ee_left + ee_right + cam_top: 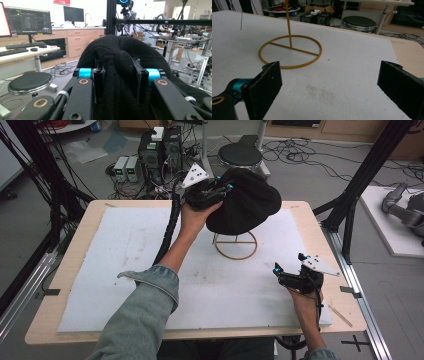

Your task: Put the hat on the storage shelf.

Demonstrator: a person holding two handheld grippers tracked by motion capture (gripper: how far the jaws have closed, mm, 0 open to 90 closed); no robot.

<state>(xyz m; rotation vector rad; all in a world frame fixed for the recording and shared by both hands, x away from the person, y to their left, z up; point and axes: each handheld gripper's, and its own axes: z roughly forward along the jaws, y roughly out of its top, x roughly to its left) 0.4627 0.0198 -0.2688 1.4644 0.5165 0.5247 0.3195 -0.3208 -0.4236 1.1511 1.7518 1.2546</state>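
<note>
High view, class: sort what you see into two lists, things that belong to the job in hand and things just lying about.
In the job:
black hat
left gripper, shut on the hat
yellow wire stand

Lying about:
right gripper, open, idle over the white mat
round stool
boxes and cables on the floor

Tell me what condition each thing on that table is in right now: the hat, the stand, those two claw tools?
Black hat: pinched at its edge, over the stand's top.
Wire stand: upright, ring base flat on the white mat.
Left gripper: shut on the hat's fabric.
Right gripper: open, empty, low over the mat.
</note>
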